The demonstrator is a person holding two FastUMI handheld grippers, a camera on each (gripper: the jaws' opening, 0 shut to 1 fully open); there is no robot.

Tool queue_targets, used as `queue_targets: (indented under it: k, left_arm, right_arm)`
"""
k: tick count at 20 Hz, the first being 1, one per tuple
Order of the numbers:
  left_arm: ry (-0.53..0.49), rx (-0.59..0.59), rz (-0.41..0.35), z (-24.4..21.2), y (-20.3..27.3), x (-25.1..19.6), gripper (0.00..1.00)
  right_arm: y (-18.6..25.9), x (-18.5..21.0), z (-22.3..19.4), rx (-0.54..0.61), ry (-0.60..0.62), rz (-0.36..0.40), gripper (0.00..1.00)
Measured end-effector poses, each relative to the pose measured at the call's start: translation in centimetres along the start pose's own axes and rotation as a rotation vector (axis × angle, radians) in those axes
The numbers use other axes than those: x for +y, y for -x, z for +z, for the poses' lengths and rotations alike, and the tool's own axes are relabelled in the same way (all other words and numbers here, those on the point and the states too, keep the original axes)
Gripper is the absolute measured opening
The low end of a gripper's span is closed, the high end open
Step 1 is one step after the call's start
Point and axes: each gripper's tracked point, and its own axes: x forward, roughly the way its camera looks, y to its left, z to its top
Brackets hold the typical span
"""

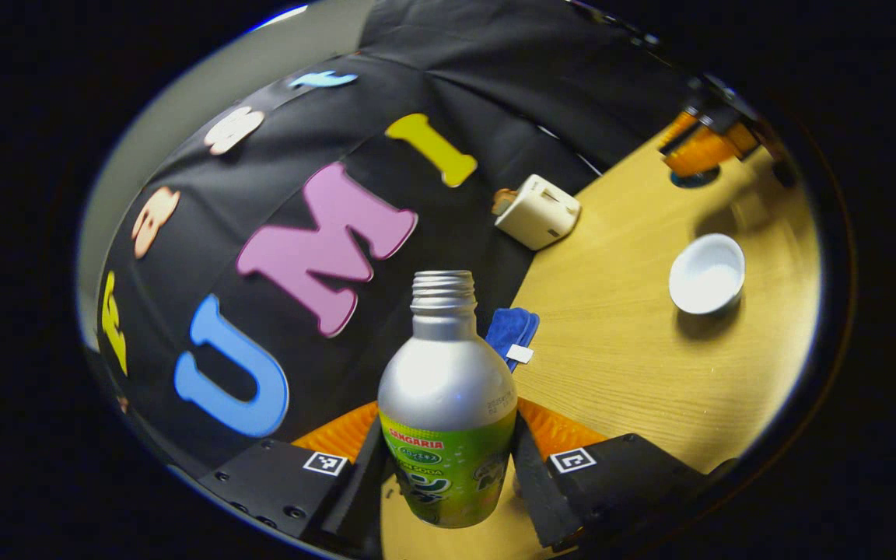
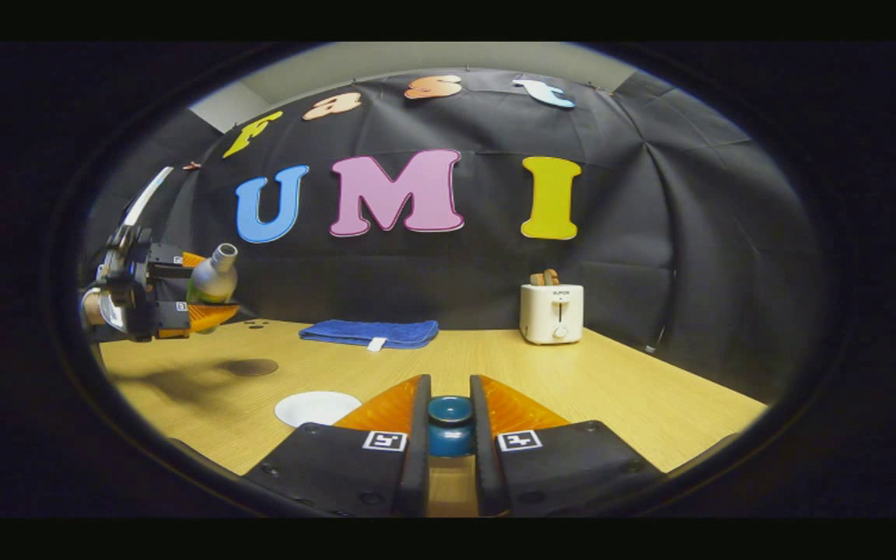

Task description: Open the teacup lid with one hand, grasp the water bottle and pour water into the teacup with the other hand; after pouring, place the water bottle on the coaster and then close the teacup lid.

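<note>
Meanwhile, the left gripper [image 1: 448, 467] clamps the uncapped water bottle [image 1: 448, 404] at lower centre, with the open teacup [image 1: 706, 273] at right. At bottom centre, the right gripper [image 2: 449, 428] pinches the teacup lid [image 2: 449, 425]; the coaster [image 2: 248, 367] lies at left.

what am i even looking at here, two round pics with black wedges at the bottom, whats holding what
These are two handheld grippers, each with a fisheye camera looking along its own two fingers; those are the wedges. In the left gripper view, the left gripper grips a capless water bottle lifted above the wooden table, where the open white teacup stands. In the right gripper view, the right gripper pinches the blue knob of the teacup lid. A dark round coaster, a blue cloth and a toaster are also there.
</note>
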Motion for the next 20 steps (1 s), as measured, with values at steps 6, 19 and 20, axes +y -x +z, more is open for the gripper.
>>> queue_targets:
  k: [6,19,20]
  left_arm:
    - [0.665,-0.048,0.047,-4.3,-3.4,1.5,0.79]
    - [0.848,-0.001,0.022,-7.7,-7.4,-0.6,0.81]
    - [0.858,0.005,0.020,-8.0,-7.3,-0.8,0.81]
  right_arm:
    - [0.4,-1.2,0.0,-0.003,0.002,-0.073,0.28]
    - [0.8,-1.3,0.1,-0.004,0.002,-0.097,0.24]
    - [0.8,-1.3,0.1,-0.004,0.002,-0.097,0.24]
